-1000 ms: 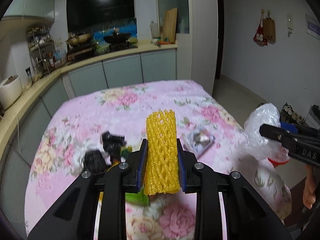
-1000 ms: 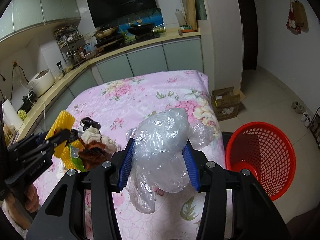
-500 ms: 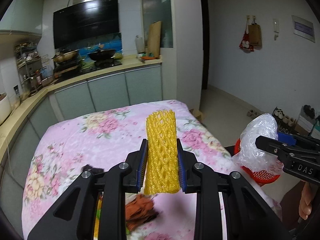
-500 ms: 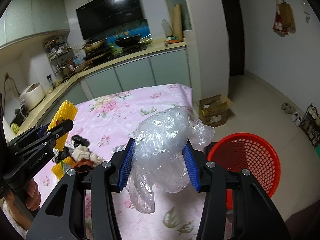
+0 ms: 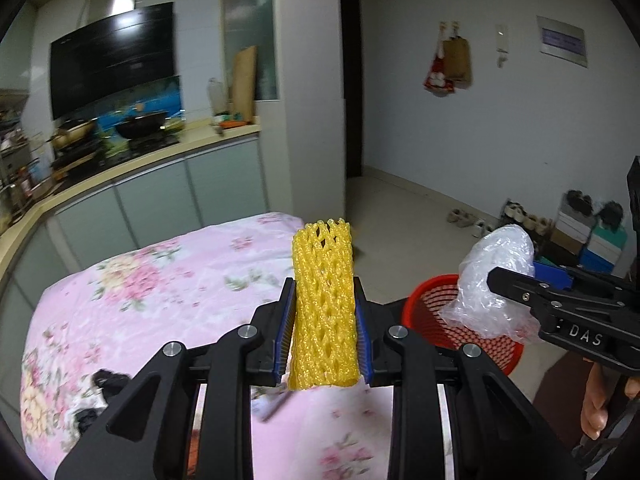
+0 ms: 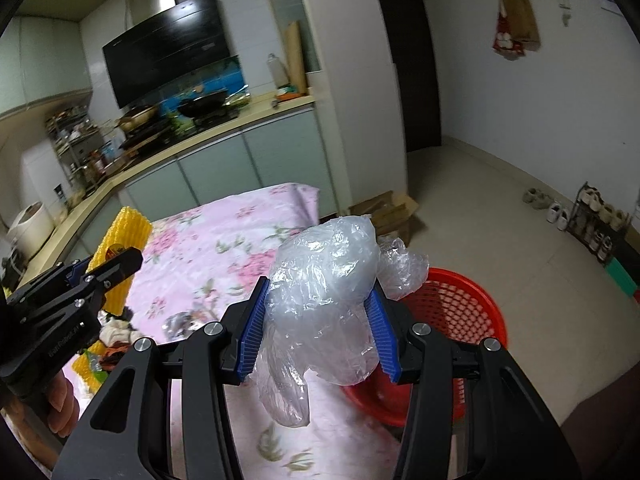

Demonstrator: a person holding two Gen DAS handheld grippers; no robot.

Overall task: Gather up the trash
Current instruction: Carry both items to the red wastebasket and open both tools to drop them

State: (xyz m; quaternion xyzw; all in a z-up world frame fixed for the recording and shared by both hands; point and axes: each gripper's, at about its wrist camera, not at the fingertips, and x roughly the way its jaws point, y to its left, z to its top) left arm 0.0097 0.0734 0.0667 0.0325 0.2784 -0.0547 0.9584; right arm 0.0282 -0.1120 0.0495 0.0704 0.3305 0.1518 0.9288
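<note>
Firmly clamped, the left gripper (image 5: pixel 323 336) holds an upright yellow foam net (image 5: pixel 323 308) above the floral tablecloth (image 5: pixel 160 280), pointing slightly downward. Beside it, the right gripper (image 6: pixel 318 328) squeezes a crumpled clear plastic bag (image 6: pixel 328 300), angled down over the red basket (image 6: pixel 460 308) on the floor.

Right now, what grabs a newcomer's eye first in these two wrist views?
The yellow foam fruit net standing upright, clamped in the left gripper above the pink floral tablecloth. Next, the crumpled clear plastic bag squeezed in the right gripper, with the red mesh basket on the floor just beyond it.
</note>
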